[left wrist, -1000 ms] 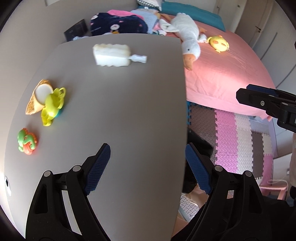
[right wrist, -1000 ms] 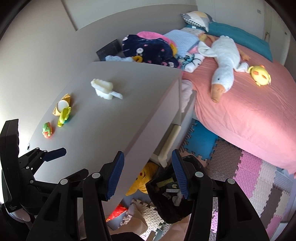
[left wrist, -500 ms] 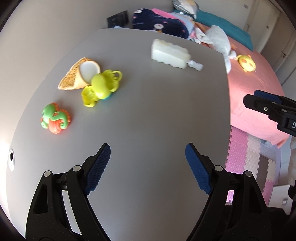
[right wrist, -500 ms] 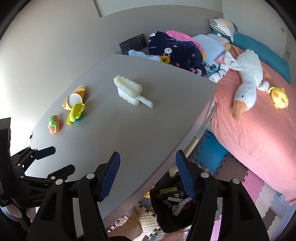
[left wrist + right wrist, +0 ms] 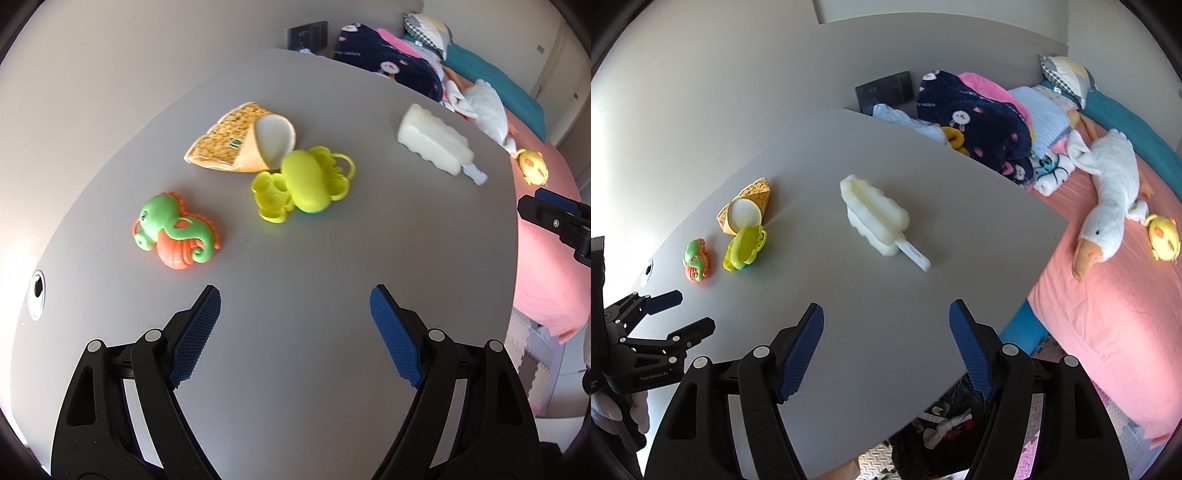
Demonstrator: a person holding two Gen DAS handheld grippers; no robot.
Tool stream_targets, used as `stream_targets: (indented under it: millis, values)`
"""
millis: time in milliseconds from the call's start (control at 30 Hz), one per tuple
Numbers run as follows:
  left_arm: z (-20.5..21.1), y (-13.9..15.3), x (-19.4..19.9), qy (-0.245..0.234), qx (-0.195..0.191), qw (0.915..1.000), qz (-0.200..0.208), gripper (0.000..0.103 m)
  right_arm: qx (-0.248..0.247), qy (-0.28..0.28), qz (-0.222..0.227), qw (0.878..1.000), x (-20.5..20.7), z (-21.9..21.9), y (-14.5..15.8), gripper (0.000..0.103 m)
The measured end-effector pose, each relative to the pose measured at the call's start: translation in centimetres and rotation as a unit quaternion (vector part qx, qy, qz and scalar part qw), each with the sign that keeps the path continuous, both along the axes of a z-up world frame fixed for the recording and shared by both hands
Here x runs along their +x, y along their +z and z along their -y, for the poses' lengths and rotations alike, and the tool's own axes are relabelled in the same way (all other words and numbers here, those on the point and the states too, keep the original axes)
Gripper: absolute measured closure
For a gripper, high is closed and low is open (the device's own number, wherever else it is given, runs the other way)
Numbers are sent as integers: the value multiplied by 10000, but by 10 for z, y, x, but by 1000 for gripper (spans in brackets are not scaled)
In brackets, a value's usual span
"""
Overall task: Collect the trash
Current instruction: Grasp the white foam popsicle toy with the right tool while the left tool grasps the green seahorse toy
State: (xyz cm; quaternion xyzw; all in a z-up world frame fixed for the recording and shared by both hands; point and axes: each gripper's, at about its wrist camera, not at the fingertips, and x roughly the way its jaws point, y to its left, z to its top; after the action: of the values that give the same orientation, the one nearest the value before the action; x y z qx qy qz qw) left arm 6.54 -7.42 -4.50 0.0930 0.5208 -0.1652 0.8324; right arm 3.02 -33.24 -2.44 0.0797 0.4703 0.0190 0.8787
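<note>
Both of my tools are spread wide with nothing between the blue pads. My left tool (image 5: 295,325) fills the bottom of its view, tipped down over the grey surface (image 5: 332,258), fingers pointing toward the upper middle of the frame. My right tool (image 5: 886,332) hangs the same way at the bottom of its view, over the near right part of the surface; its tip also pokes in at the right edge of the left view.

Four items lie on the surface. Ahead of the left tool, in the middle left of its frame, is the green and orange seahorse toy (image 5: 175,232). Just right of it sits the yellow-green toy (image 5: 304,182), touching the cone-shaped wrapper (image 5: 240,142) lying on its side above it. The white popsicle-shaped piece (image 5: 434,142) is well apart at upper right, its stick toward the surface's right edge.

From the right view, the surface's edge runs diagonally from middle right down to bottom centre. Below it a black trash bag (image 5: 942,439) stands open on the foam floor mat (image 5: 1115,417). The pink bed (image 5: 1108,314) with a white goose plush (image 5: 1112,199) fills the right side. Bare grey surface lies between each tool and the items.
</note>
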Motion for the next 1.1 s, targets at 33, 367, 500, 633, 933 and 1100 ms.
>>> stream_targets:
  millis: [33, 367, 500, 633, 933, 1100]
  values:
    - [-3, 1, 2, 49, -2, 10000, 14, 23, -56, 40, 14, 10000, 4, -2, 0, 31]
    - [-31, -2, 28, 619, 100, 9980, 87, 23, -726, 455, 300, 9959, 52, -18, -4, 26]
    - [-42, -7, 36, 866, 196, 9960, 95, 23, -741, 633, 208, 9950, 72, -21, -10, 26]
    - [-54, -13, 49, 1130, 233, 9933, 31, 23, -769, 771, 93, 9940, 87, -23, -16, 26]
    - [-74, -25, 73, 1620, -73, 9866, -190, 22, -868, 969, -93, 9915, 115, -28, -29, 26]
    - [-78, -28, 82, 1792, -261, 9831, -272, 22, -931, 968, -245, 9906, 129, -30, -38, 34]
